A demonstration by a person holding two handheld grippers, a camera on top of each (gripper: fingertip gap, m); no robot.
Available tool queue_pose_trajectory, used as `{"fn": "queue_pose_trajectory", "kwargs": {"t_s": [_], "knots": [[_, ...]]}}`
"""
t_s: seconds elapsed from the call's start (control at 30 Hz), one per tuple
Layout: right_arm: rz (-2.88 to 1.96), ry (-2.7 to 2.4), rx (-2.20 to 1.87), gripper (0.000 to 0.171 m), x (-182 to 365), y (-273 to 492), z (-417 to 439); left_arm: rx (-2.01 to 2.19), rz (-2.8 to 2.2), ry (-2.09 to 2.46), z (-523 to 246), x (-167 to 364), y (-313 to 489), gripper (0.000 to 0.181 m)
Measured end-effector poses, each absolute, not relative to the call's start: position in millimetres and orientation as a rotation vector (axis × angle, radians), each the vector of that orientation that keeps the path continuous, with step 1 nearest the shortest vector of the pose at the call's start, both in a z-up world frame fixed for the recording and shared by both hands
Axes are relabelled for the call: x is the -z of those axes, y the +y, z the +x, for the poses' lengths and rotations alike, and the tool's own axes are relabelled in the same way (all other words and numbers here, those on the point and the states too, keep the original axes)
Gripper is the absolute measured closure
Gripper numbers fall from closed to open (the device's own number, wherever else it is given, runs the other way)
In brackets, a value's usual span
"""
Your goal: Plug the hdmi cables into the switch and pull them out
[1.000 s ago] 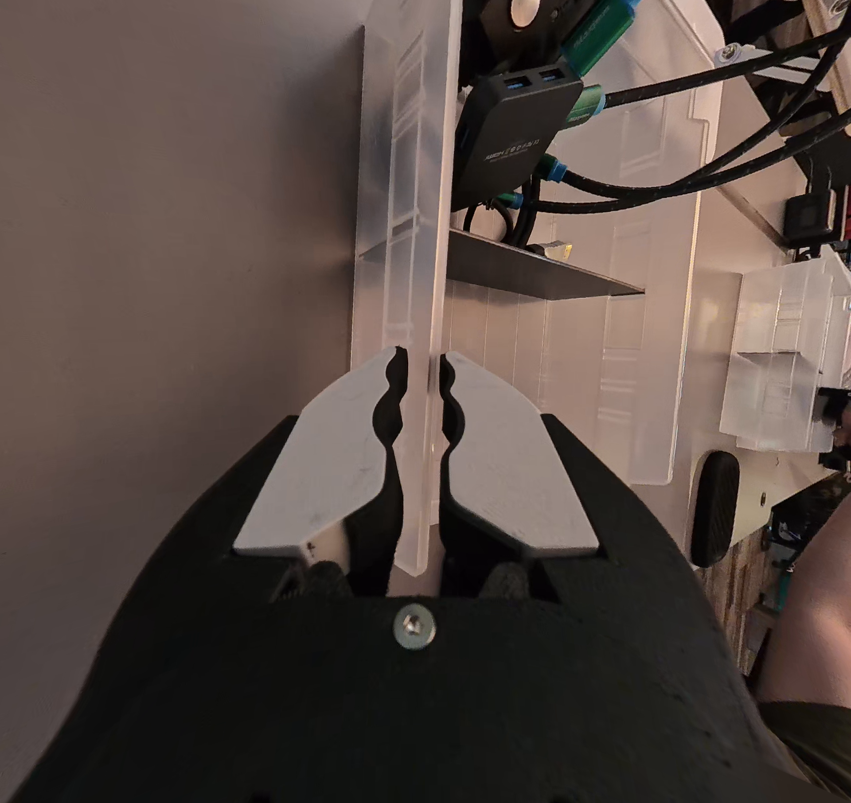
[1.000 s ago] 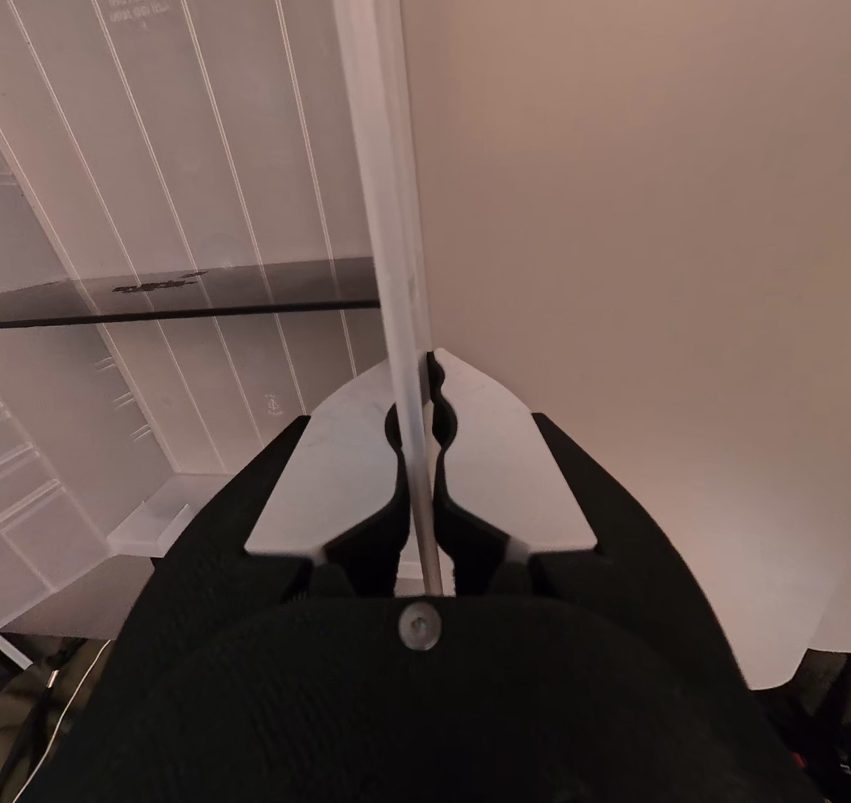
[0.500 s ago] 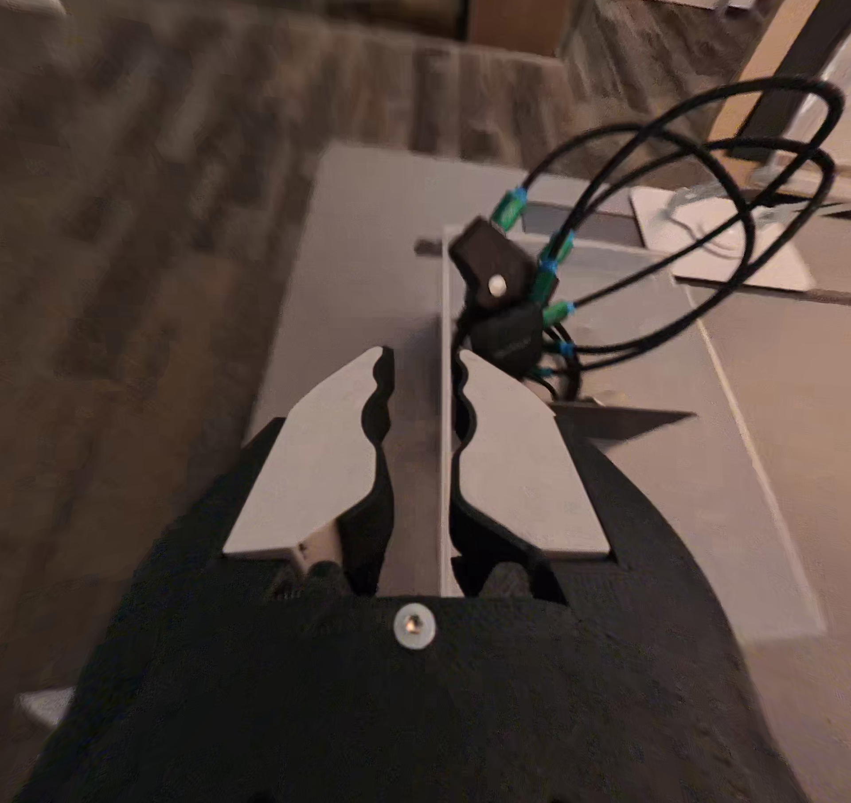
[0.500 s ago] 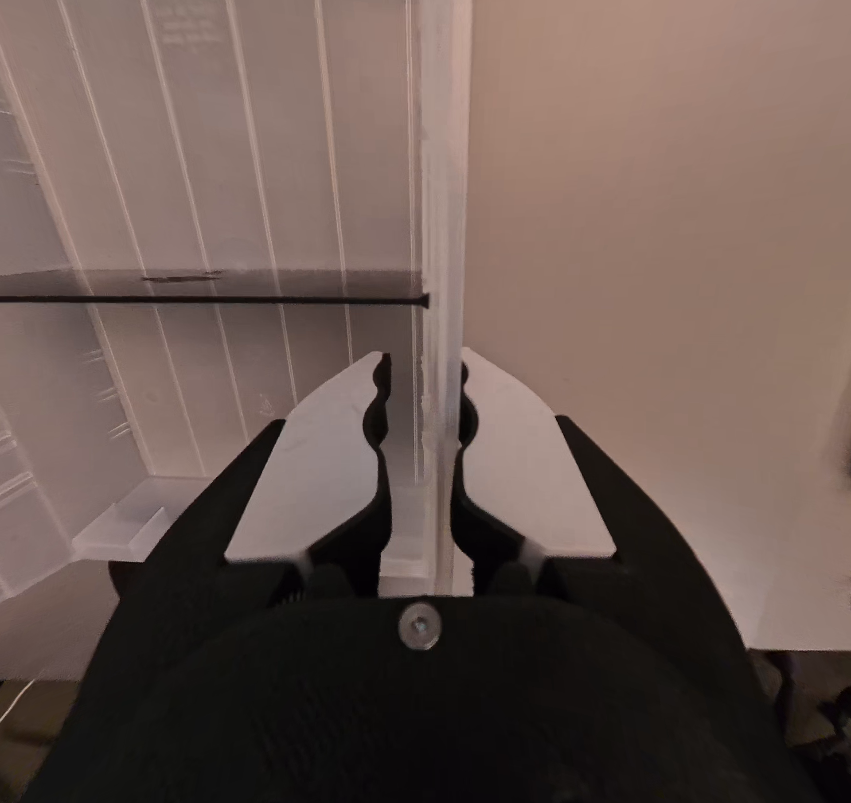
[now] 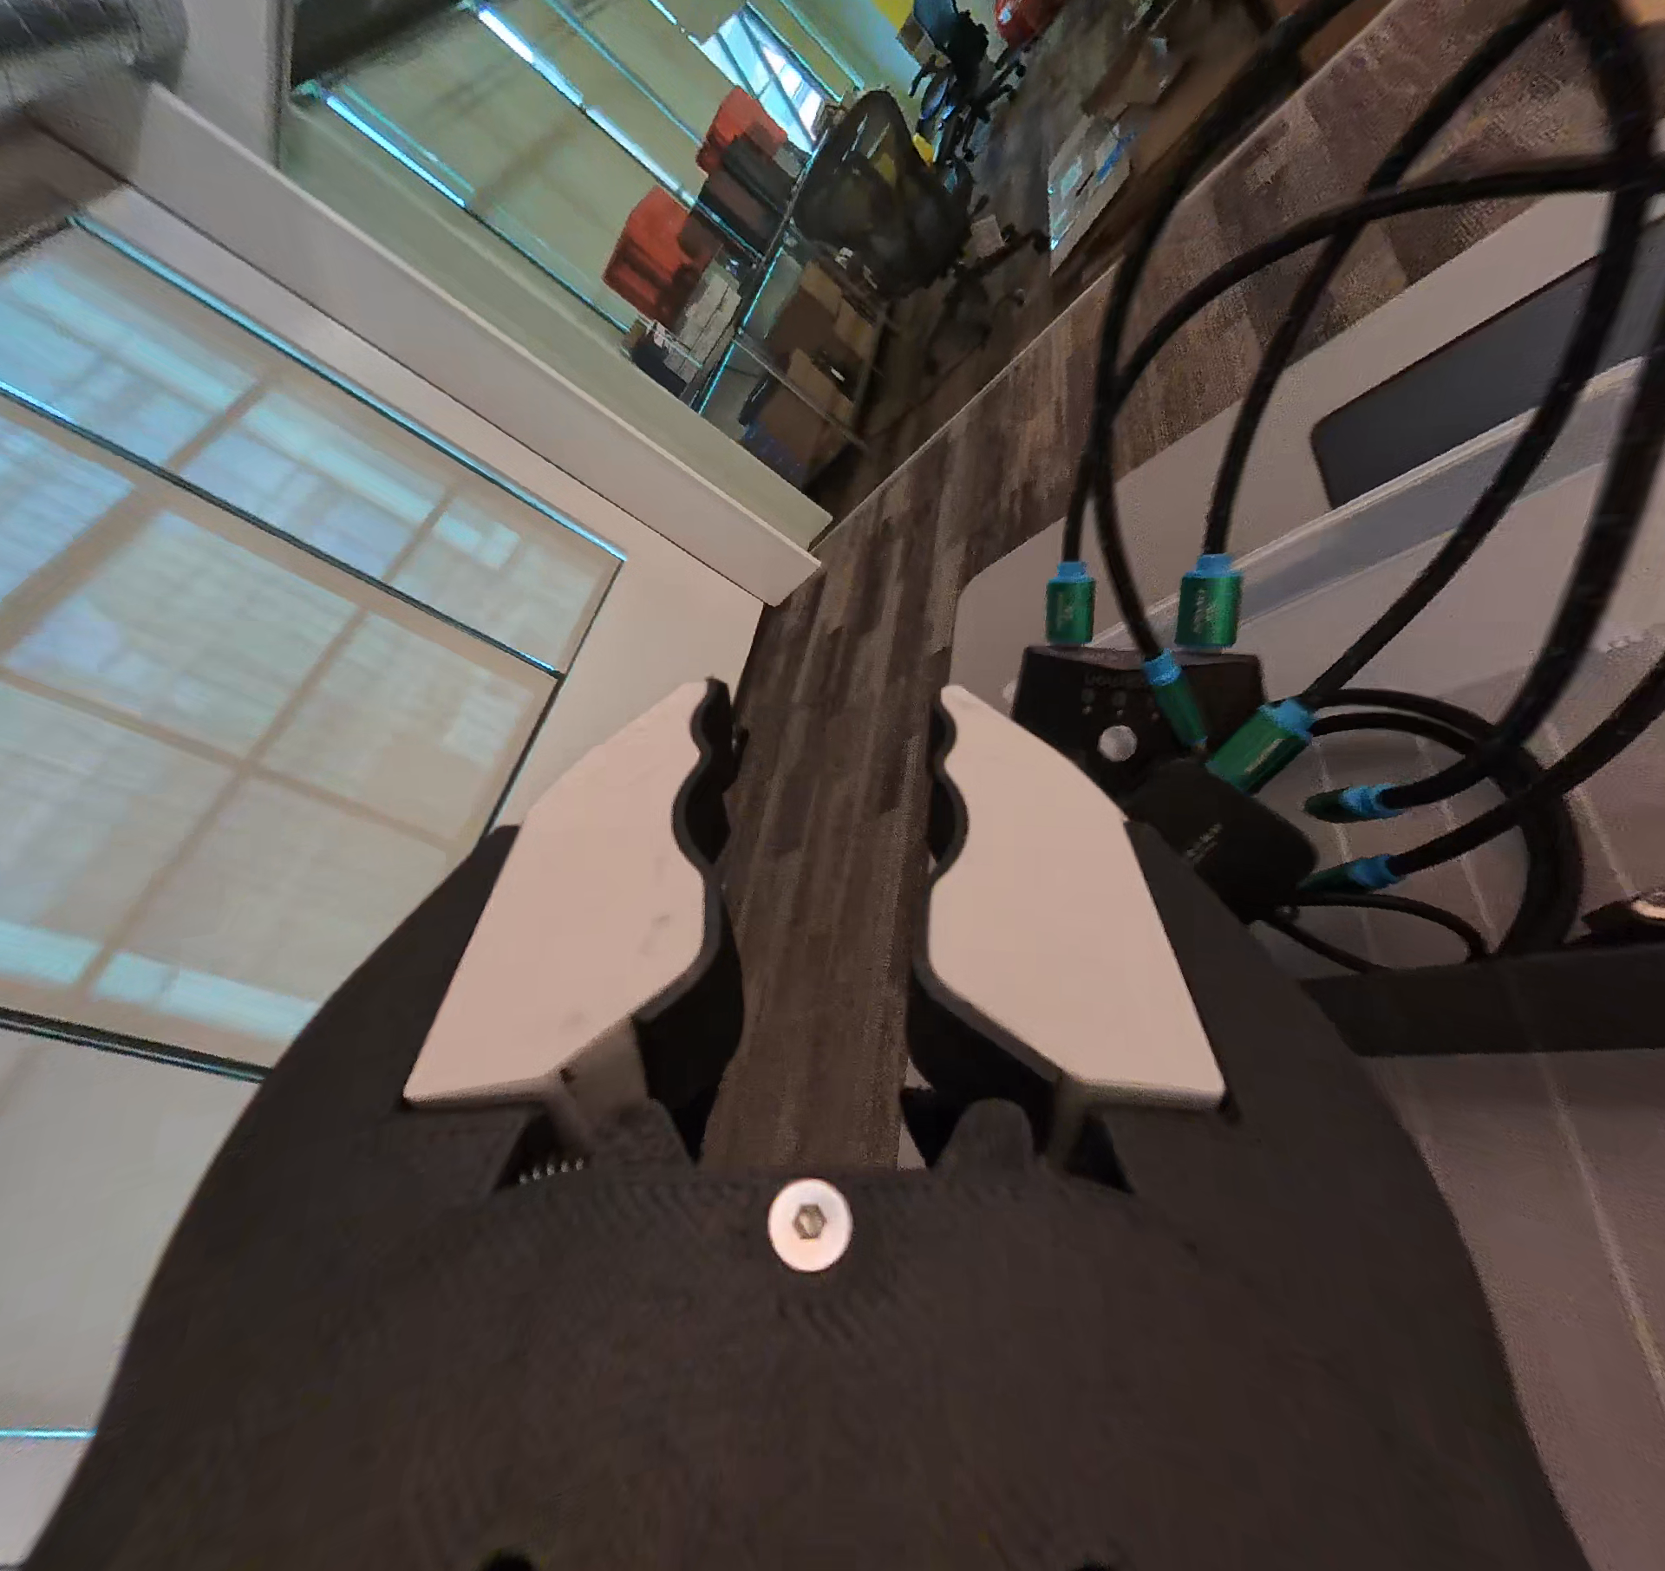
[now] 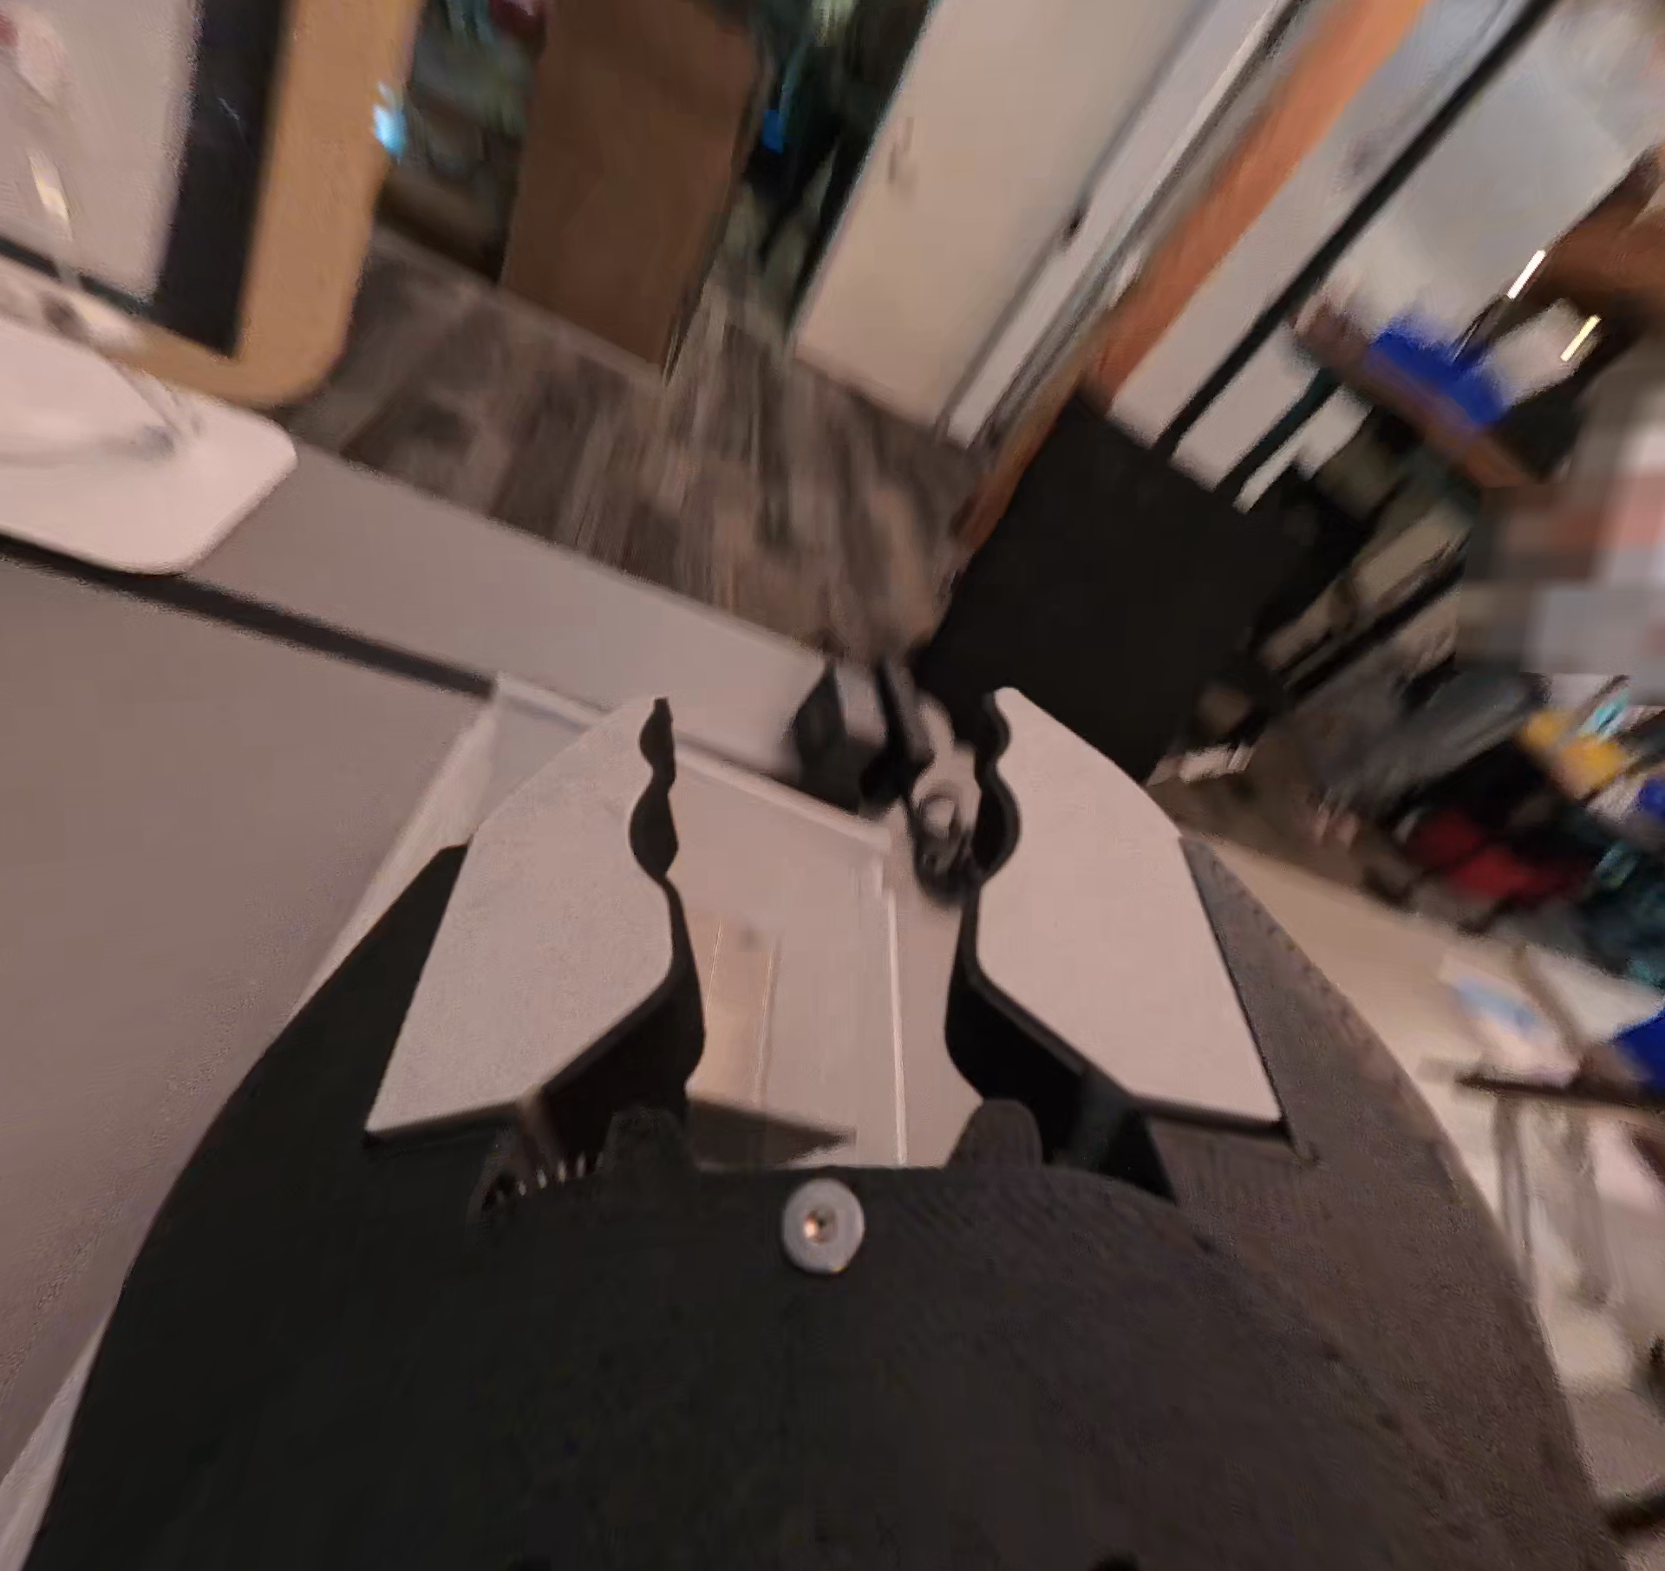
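Both grippers are empty. The left gripper [image 5: 829, 708] has its jaws parted with only the patterned floor showing through the gap, and the right gripper [image 6: 829, 708] stands wider apart over a pale lid or tray [image 6: 793, 942], gripping nothing. The right wrist view is badly blurred, so little beyond that can be read there.

The switch [image 5: 1135, 708] sits at right of centre in the left wrist view, just past the right finger. It is a small black box with a round button on its face. A second black box [image 5: 1225, 834] lies just below it, touching or overlapping it. Several cables [image 5: 1261, 375] with black braided cord and green plugs [image 5: 1207, 604] tipped in blue arch up toward the upper right. Two plugs stand upright in the top edge of the switch, and others enter from the right side.

As a judgement, the plugging half looks done or nearly so, since the visible plugs appear seated. Pulling them out is what remains, and neither gripper is on a plug yet
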State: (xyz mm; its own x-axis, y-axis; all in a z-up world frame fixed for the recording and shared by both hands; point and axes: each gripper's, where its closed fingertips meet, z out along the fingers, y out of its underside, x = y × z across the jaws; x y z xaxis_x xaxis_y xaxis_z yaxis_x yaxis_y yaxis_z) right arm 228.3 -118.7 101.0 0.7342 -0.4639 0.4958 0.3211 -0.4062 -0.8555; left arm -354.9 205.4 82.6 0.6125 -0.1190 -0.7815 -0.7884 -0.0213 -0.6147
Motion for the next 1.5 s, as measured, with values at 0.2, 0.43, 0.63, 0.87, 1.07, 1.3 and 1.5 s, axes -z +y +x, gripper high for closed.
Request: {"fn": "queue_pose_trajectory", "kwargs": {"t_s": [0.2, 0.43, 0.63, 0.87, 1.07, 1.3, 1.5], "knots": [[-1.430, -0.179, 0.950, 0.105, -155.2, -84.6, 121.4, -0.591, -1.473, 0.914, -294.6, -73.2, 194.5, 0.135], [-1.287, -0.233, 0.729, 0.109, -184.0, -57.6, 57.2, -0.361, -1.591, 0.900, -290.5, -58.2, 203.2, 0.131], [-1.288, -0.216, 0.511, 0.112, -193.0, -37.8, 54.8, 0.373, -1.737, 0.741, -309.7, -74.1, 198.8, 0.113], [-1.419, -0.210, 0.311, 0.111, -154.8, -2.8, 68.8, 0.345, -1.844, 0.777, -321.7, -52.1, 247.8, 0.124], [-1.522, -0.239, 0.368, 0.111, -127.9, 8.1, 78.4, 0.285, -1.888, 0.884, -301.1, 4.7, 270.5, 0.142], [-1.596, -0.297, 0.383, 0.111, -101.0, 20.3, 69.2, -0.008, -1.838, 1.146, -318.5, 38.2, 266.3, 0.118], [-1.636, -0.358, 0.388, 0.111, -85.9, 22.7, 60.4, 0.025, -2.070, 1.343, -336.8, 79.2, 253.6, 0.105]]}}
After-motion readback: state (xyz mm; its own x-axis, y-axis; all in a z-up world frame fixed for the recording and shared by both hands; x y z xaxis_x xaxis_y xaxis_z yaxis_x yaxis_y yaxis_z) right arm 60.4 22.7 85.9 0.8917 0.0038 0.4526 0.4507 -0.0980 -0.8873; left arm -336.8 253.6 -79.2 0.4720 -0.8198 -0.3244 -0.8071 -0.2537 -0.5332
